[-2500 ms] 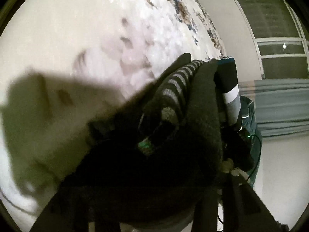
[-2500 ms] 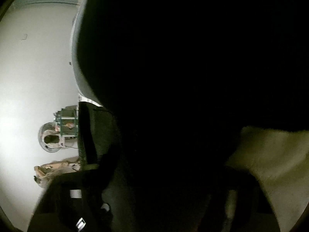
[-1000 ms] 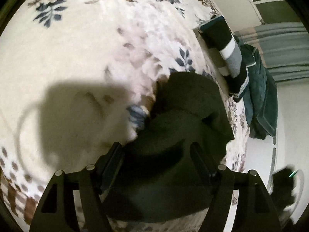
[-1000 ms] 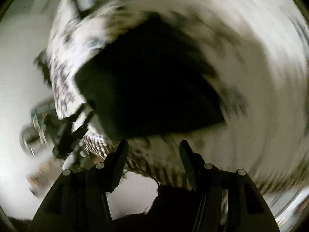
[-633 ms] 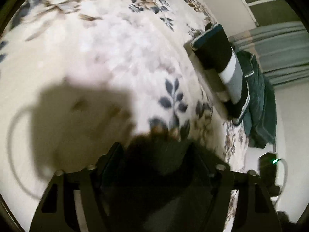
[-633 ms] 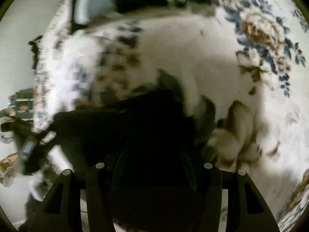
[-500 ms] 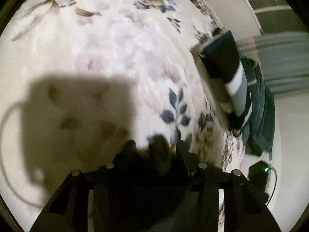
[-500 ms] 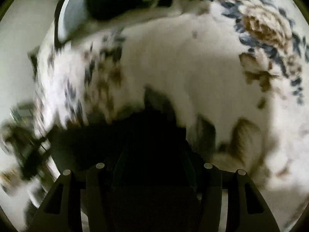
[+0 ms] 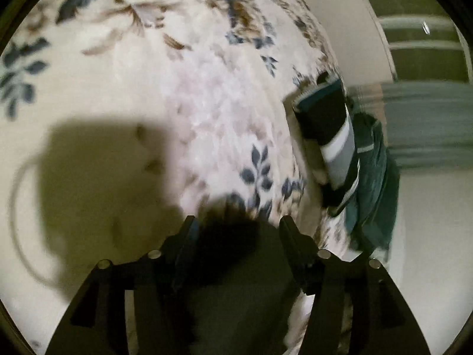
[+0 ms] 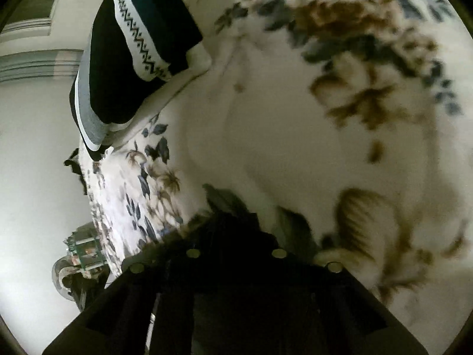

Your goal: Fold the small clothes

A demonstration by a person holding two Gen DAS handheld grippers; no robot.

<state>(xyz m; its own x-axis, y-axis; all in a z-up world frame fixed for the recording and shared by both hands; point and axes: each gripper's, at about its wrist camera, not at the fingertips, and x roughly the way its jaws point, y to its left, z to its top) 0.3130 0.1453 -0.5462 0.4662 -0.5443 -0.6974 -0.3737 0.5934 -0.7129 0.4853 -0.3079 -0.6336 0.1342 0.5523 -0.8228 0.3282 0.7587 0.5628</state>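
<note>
Bed with the floral blanket fills both views. 2.5 s ago the dark garment hung bunched in the air and blocked both lenses; now it lies on the blanket at the near edge, so the drop-and-spread step looks finished.

Folded pile sits far right in the left view; the same pile is far left in the right view, well apart from the working spot. A teal garment hangs off the bed edge just beyond it.

Dark garment: one edge lies between the left tool's fingers; the rest runs under the camera, out of sight. In the right view, the dark garment covers the finger area.

Left tool: fingers apart, straddling the cloth edge and not pinching it. At 0.5 s ago they stood closer together, so this reads as a release or a re-grip.

Right tool: its fingertips are lost in black cloth. At 0.6 s ago the fingers were apart over the cloth; the body screws now sit closer together, hinting at a clamp, but I cannot tell.

Judgement: a fresh piece is laid out and its first fold is not yet made. Next step needs a clean edge pinch on both sides; bunched cloth risks a crooked fold.
</note>
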